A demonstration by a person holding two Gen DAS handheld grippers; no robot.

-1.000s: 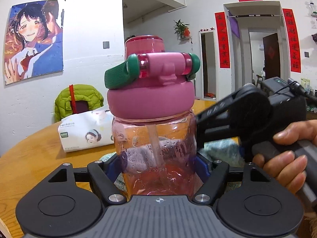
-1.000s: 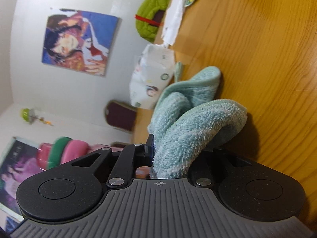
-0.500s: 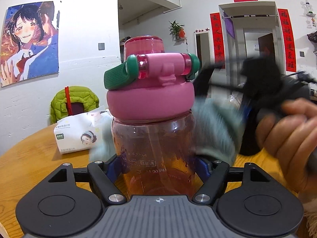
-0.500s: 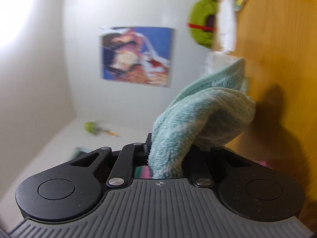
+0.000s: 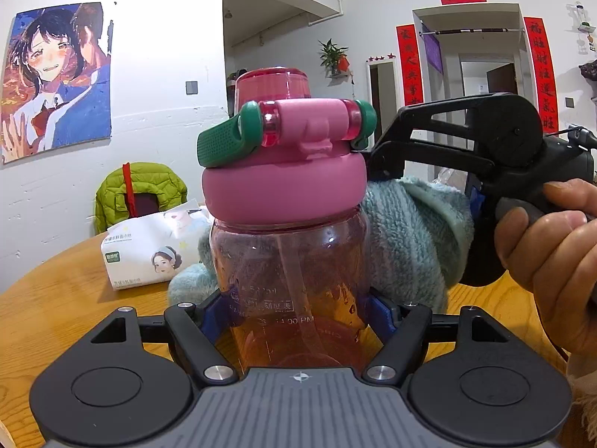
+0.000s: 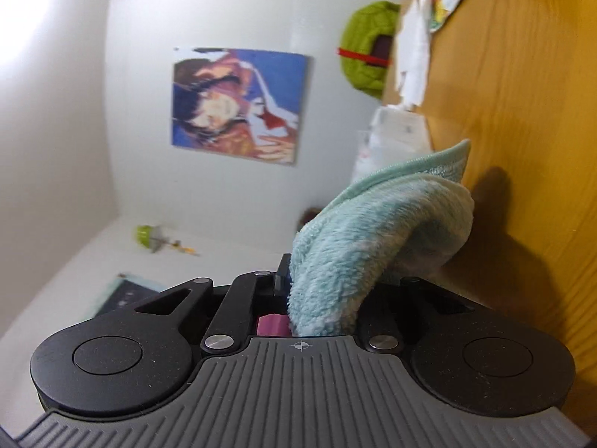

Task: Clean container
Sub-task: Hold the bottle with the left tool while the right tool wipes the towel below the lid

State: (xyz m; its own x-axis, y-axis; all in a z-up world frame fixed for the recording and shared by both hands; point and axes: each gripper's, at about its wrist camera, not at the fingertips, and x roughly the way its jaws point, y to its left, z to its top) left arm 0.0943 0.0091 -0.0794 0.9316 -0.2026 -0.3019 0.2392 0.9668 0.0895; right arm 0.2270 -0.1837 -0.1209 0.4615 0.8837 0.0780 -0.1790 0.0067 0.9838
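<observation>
Since a second ago my right gripper (image 5: 377,183) has come up from the table level to the bottle's shoulder, and the cloth (image 5: 406,239) with it; the blur of half a second ago is gone.

Left gripper (image 5: 298,310) is clamped on the lower body of the bottle (image 5: 287,261), blue pads (image 5: 211,317) touching both sides. Bottle is upright, dead centre between my left fingers, above the round wooden table (image 5: 56,310), toward its near edge. Pink lid (image 5: 283,190) is on, green handle (image 5: 224,142) folded to the left.

Right gripper is pinched on the teal cloth (image 6: 358,246), which bunches out past the fingertips. From the left wrist view the cloth presses against the bottle's right side, just under the lid, and wraps behind it; a bit shows on the far left side too.

Tissue pack (image 5: 149,246) sits behind the bottle toward the far-left edge of the table, apart from it.

Hard to tell: bottle base is hidden by my left gripper body, so I can't say whether it rests on the table. In the right wrist view only a pink sliver shows between the fingers; the cloth covers the right fingertips. That view is rolled sideways and soft.
</observation>
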